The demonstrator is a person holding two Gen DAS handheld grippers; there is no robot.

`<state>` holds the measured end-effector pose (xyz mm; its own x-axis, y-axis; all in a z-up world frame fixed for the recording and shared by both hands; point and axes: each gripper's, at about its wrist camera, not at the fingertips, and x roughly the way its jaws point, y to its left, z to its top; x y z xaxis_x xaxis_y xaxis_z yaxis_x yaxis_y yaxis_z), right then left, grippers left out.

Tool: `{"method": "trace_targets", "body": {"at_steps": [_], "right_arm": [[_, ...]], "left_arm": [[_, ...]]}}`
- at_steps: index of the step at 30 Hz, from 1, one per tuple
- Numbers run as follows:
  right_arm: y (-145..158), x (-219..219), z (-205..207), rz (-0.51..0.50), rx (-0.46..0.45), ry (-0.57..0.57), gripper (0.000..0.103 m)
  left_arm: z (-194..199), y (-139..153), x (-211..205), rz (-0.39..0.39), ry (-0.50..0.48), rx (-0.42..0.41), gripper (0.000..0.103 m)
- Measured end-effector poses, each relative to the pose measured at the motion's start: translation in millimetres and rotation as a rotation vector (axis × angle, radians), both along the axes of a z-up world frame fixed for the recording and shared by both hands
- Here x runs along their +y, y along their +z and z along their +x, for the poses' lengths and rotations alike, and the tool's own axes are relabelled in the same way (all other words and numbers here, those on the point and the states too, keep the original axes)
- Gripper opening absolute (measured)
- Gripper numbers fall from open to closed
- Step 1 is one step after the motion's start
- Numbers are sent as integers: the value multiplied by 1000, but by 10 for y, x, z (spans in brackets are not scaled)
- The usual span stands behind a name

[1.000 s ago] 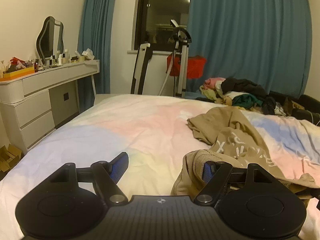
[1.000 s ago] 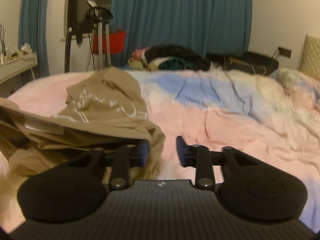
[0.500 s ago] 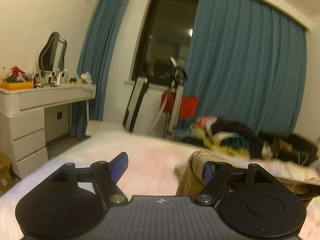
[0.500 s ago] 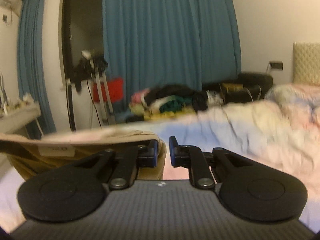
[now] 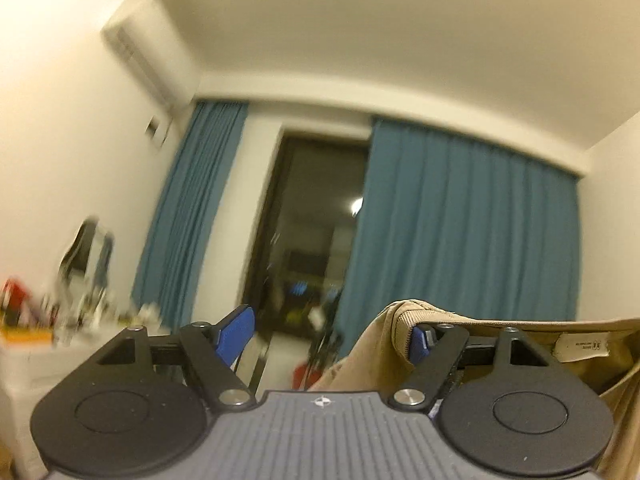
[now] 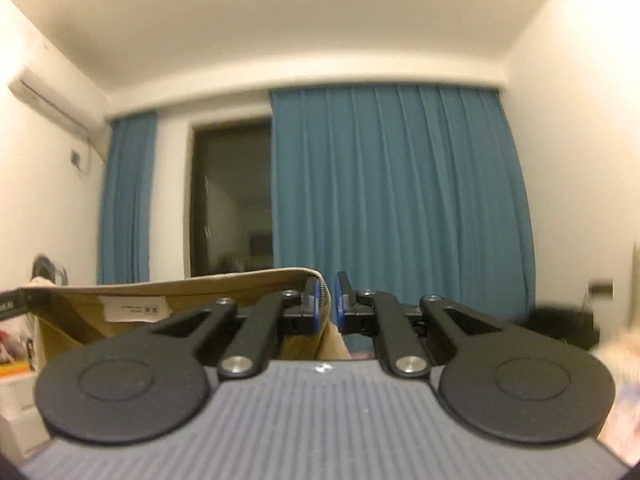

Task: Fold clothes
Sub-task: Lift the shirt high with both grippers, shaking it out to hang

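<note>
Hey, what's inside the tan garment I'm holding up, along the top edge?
Inside the tan garment, stretched between the left gripper and right gripper, a white label sits just below the top edge. Its print is too small to read; the lower interior is hidden by the grippers.

Both grippers, left (image 5: 334, 336) and right (image 6: 326, 300), with tan garment (image 6: 192, 294), now raised off bed toward ceiling.
</note>
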<state>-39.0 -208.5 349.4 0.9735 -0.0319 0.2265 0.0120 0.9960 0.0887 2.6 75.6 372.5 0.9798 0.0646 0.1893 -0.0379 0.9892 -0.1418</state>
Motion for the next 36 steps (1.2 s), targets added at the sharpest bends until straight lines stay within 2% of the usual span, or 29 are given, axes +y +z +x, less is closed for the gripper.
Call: {"method": "trace_targets", "body": {"at_steps": [4, 8, 11, 15, 17, 18, 19, 21, 26, 29, 32, 34, 36], "right_arm": [[502, -99, -414, 3, -74, 37, 9], [685, -115, -547, -53, -98, -2, 9], [592, -119, -418, -87, -64, -44, 9], [173, -261, 132, -69, 27, -111, 9], [-109, -365, 478, -32, 107, -107, 9], [-282, -412, 658, -11, 150, -95, 9], [-496, -453, 844, 12, 188, -78, 9], [-1005, -541, 1195, 82, 252, -8, 9], [-2407, -483, 1801, 236, 418, 190, 12], [-3243, -341, 2015, 336, 534, 304, 12], [-3894, -216, 2099, 481, 601, 409, 13], [-4212, -194, 2058, 553, 630, 445, 20], [-4390, -237, 2002, 589, 653, 454, 39]], "left_arm": [[-315, 516, 17, 21, -55, -51, 84], [-366, 751, -52, 47, -92, -56, 87], [-154, 647, -134, 60, -127, -1, 87], [478, 142, -167, 18, -157, 137, 87], [841, -182, -177, -11, -175, 202, 87], [1044, -382, -223, 8, -159, 220, 85], [1255, -596, -282, 37, -133, 232, 84], [1591, -1018, -364, 120, -72, 192, 82], [2157, -2004, -506, 261, -16, 180, 82], [2276, -2497, -515, 280, -7, 179, 78], [2183, -2842, -464, 242, -1, 120, 77], [1953, -2911, -439, 206, 1, 96, 78], [1700, -2956, -417, 168, 3, 76, 78]]}}
